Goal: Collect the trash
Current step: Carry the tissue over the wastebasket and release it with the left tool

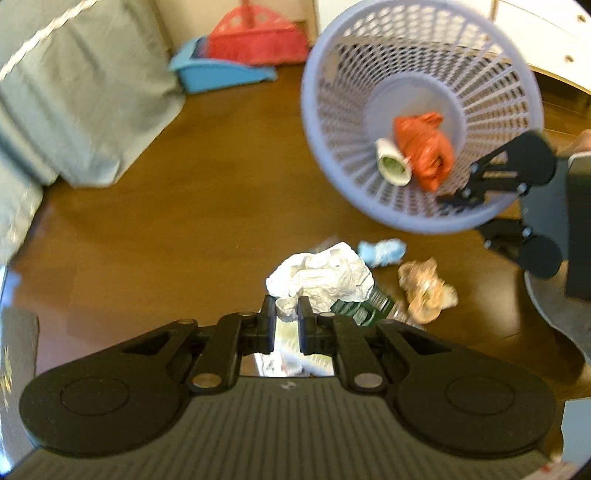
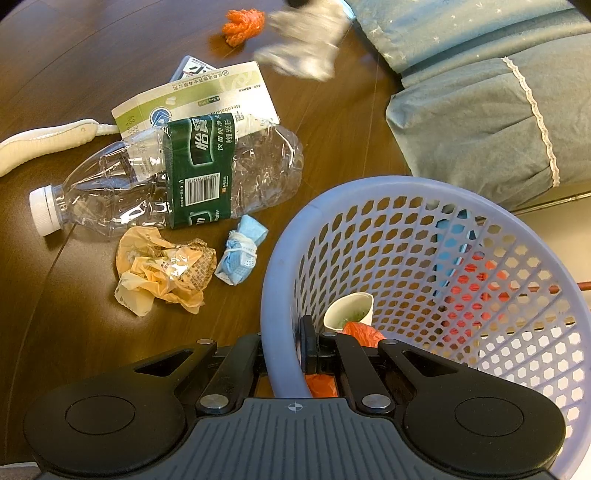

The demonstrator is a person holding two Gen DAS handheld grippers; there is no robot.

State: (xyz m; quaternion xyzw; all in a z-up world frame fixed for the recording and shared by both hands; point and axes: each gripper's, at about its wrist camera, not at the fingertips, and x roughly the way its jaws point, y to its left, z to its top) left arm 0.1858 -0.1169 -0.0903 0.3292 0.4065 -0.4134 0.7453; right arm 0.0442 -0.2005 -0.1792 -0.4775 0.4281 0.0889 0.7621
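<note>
Left claw (image 1: 287, 308): black linkage arms, round silver pivots, ribbed grey body w/ crosshair mark. Right claw (image 2: 283, 345) same.

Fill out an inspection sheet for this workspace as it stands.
Surface: brown wooden floor.
Job's things: lavender basket holding paper cup and orange bag.
Clutter: crushed bottle, carton, tan wrapper, blue mask, orange scrap.
Grippers: left gripper shut on crumpled white paper; right gripper clamps the basket rim.
Cables: nothing seen.
Surroundings: grey-green bedding; blue dustpan.
</note>
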